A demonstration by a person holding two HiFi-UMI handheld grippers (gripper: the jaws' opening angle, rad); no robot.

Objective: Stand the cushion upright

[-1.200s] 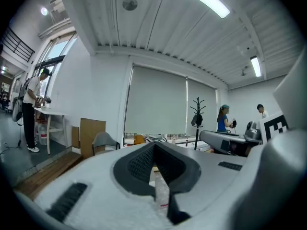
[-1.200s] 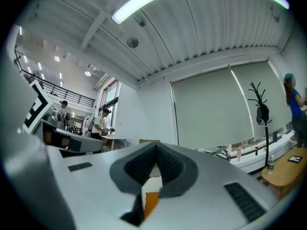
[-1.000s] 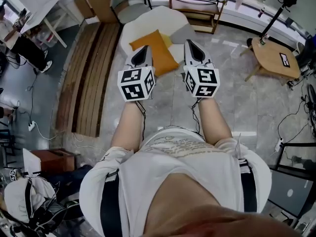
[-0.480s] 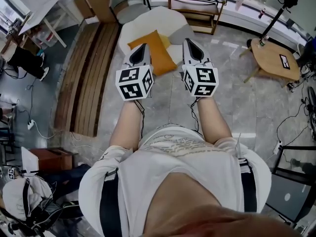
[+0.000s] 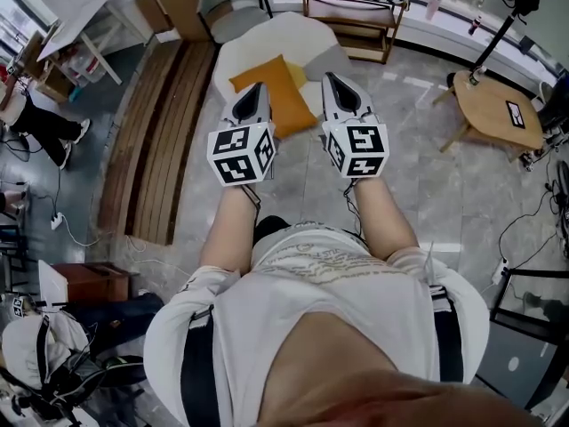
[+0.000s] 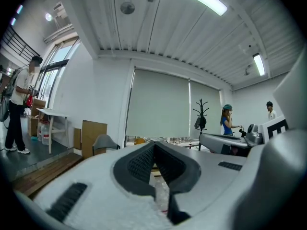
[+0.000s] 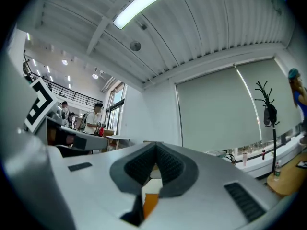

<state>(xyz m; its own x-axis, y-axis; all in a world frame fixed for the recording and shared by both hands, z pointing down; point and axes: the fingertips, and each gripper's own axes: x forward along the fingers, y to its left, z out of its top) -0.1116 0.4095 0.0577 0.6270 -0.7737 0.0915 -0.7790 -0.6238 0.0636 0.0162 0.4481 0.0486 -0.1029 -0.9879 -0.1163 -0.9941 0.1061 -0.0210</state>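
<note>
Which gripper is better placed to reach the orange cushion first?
Probably the left gripper: in the head view it overlaps the orange cushion, while the right gripper sits beside its edge. Both are shut and empty.

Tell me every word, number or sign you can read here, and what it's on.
No readable words or numbers anywhere.
On the left gripper and right gripper: black-and-white square code markers, which are patterns, not letters.
On the round wooden table: a similar square code tag, too small to read.
On the person's shirt: a faint print, too blurred to read.
</note>
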